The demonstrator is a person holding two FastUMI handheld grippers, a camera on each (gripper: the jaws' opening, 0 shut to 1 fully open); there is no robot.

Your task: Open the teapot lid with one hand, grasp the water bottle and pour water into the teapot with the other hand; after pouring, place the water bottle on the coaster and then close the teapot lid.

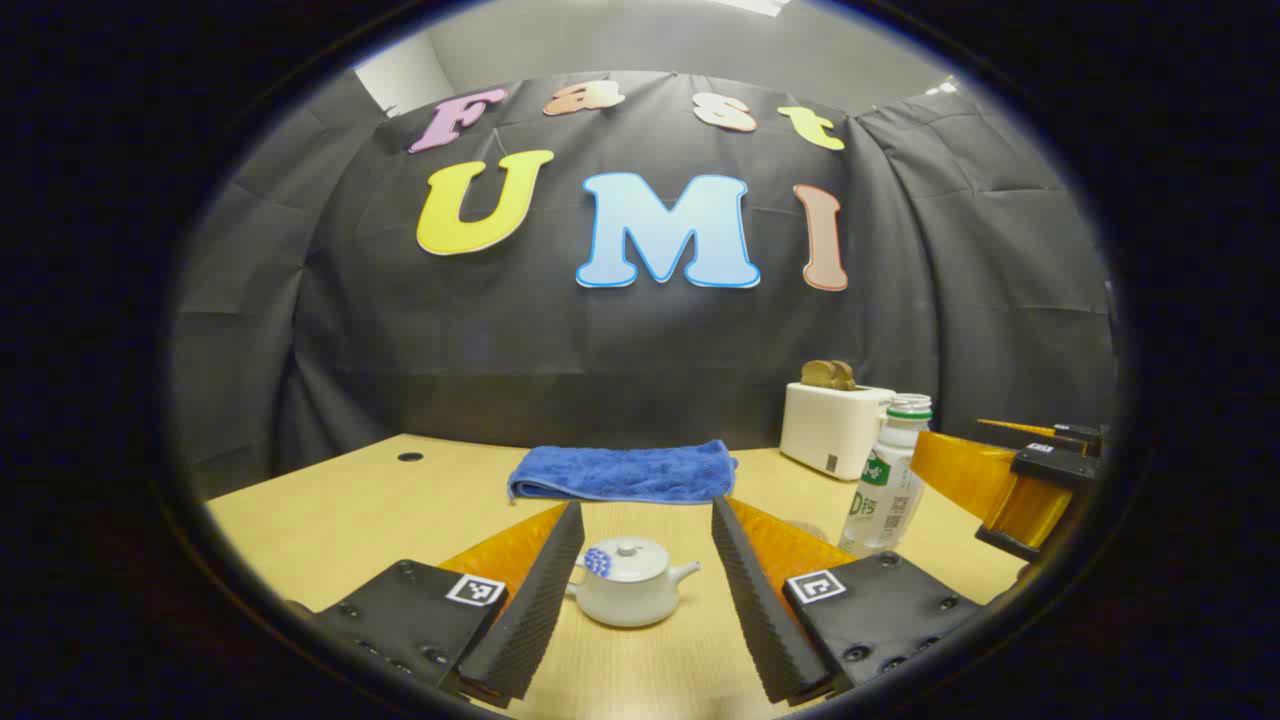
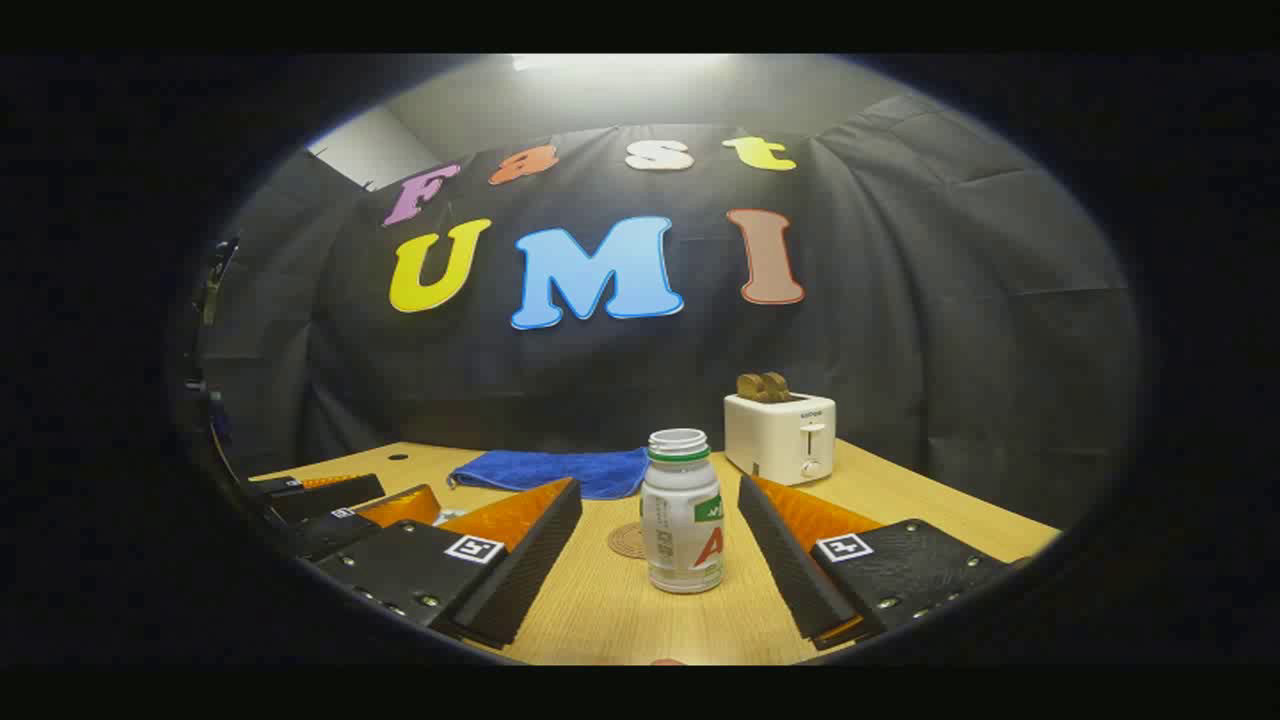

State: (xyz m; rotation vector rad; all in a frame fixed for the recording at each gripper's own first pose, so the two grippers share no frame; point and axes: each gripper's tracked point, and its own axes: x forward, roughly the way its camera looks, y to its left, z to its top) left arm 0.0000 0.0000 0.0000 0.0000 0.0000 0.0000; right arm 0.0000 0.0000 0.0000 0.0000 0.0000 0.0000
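A small white teapot [image 1: 628,583] with its lid [image 1: 627,552] on stands on the wooden table, framed between the fingers of my open left gripper [image 1: 647,520], which is just short of it. A clear water bottle without a cap [image 2: 681,512] stands upright between the fingers of my open right gripper [image 2: 660,500], touching neither. The same bottle [image 1: 892,480] appears to the right in the left gripper view, with the right gripper [image 1: 1010,480] beside it. A round woven coaster [image 2: 629,541] lies just behind and left of the bottle. The left gripper [image 2: 330,505] sits at the left of the right gripper view.
A folded blue towel [image 1: 625,471] lies behind the teapot near the cloth wall. A white toaster [image 2: 780,436] holding bread slices stands at the back right. A small round hole [image 1: 409,456] marks the tabletop [image 1: 330,520] at the far left.
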